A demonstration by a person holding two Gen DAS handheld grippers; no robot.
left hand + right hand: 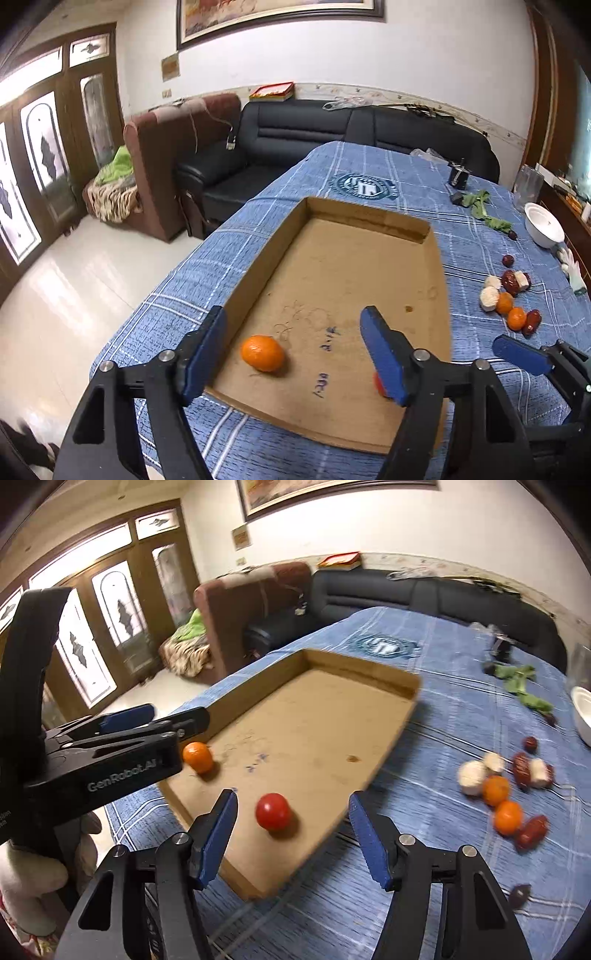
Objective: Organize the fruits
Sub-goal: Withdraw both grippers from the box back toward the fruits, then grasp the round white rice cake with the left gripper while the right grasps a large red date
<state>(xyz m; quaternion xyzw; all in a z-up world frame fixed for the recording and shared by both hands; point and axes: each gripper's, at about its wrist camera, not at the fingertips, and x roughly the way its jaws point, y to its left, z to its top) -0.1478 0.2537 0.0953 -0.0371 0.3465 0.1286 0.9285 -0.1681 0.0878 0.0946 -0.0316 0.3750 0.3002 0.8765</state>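
A shallow cardboard tray [365, 214] [362, 668] lies on the blue checked tablecloth. An orange [263, 352] [198, 757] rests on the tray floor near its front left corner, below my open left gripper [293, 317], untouched. A red tomato [272, 811] sits on the tray floor between the spread fingers of my open right gripper [293, 799], free of both pads; in the left wrist view only a sliver of the tomato [378, 382] shows behind a finger. Two more oranges [516, 318] [508, 817], red dates [532, 832] and white pieces [471, 777] lie loose on the cloth to the right.
A white bowl [543, 223] [583, 716] stands at the table's right edge beside green leaves [480, 206] and a small black object [458, 175]. The table drops off on the left to the tiled floor [74, 280]. A black sofa [295, 133] stands behind.
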